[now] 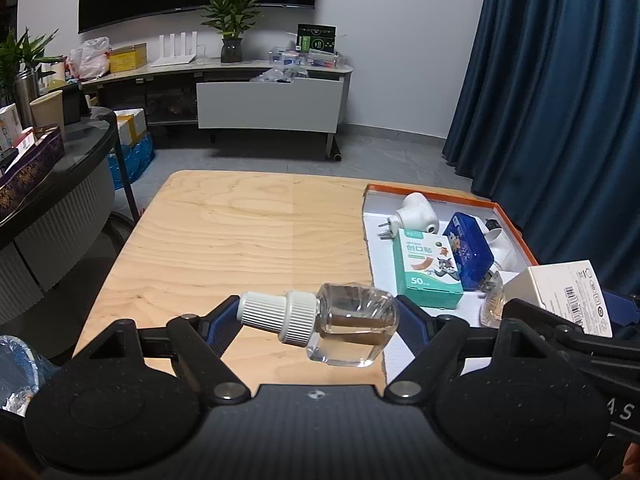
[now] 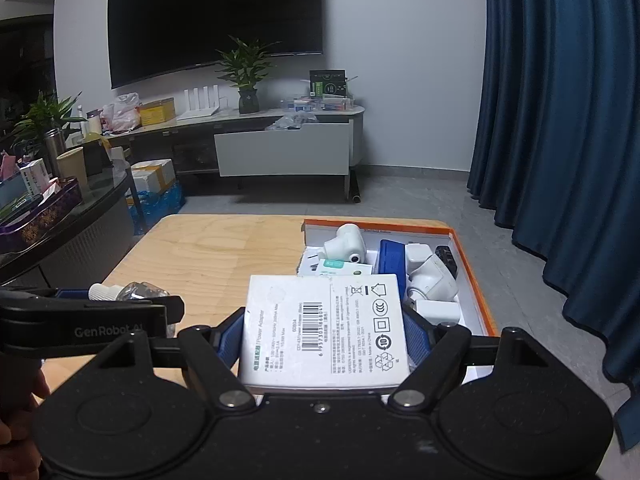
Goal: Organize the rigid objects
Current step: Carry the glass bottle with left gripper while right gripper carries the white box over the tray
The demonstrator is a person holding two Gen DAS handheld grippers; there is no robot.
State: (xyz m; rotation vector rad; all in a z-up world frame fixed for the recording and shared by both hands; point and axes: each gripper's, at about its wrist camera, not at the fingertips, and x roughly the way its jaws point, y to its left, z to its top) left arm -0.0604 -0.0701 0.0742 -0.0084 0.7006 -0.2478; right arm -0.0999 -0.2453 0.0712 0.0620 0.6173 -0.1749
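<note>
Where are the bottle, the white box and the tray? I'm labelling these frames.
bottle [image 1: 354, 322]: left wrist view, clear body.
white box [image 2: 326, 330]: right wrist view, printed top face.
tray [image 2: 474, 280]: right wrist view, orange right rim.

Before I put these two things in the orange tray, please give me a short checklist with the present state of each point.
1. Left gripper shut on the clear bottle: ok.
2. Bottle's white cap on: ok.
3. Right gripper shut on the white box: ok.
4. Orange tray within view: ok.
5. Free floor in tray for the box: cannot tell; crowded.
6. The two grippers apart: ok, but close.
</note>
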